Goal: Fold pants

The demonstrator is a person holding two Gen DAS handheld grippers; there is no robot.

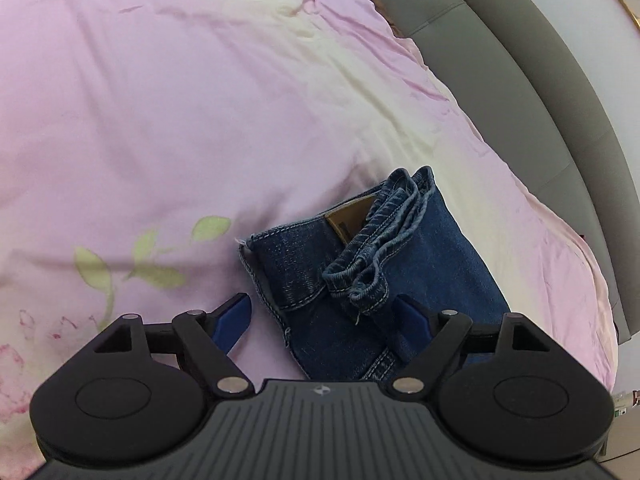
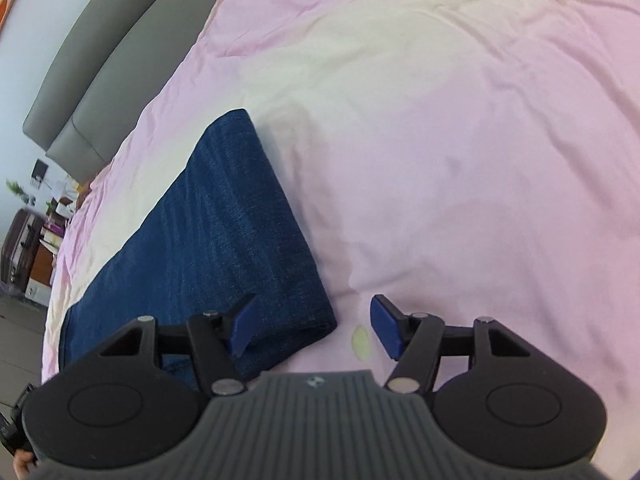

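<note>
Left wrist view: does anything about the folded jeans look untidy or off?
Yes. The leg hems lie bunched and rumpled across the waistband end of the jeans, partly covering the tan patch, not flat. From the right wrist view, the other folded end looks smooth. Both grippers are open.

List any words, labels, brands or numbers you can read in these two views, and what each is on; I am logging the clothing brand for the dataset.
No text can be read in either view.
Tan patch at the waistband of the jeans: dark marks, too blurred and half hidden to read.
Small emblem on the left gripper body: a symbol, no letters.
Same emblem on the right gripper body: no letters.
Pink bedsheet: printed leaves and flowers only.
</note>
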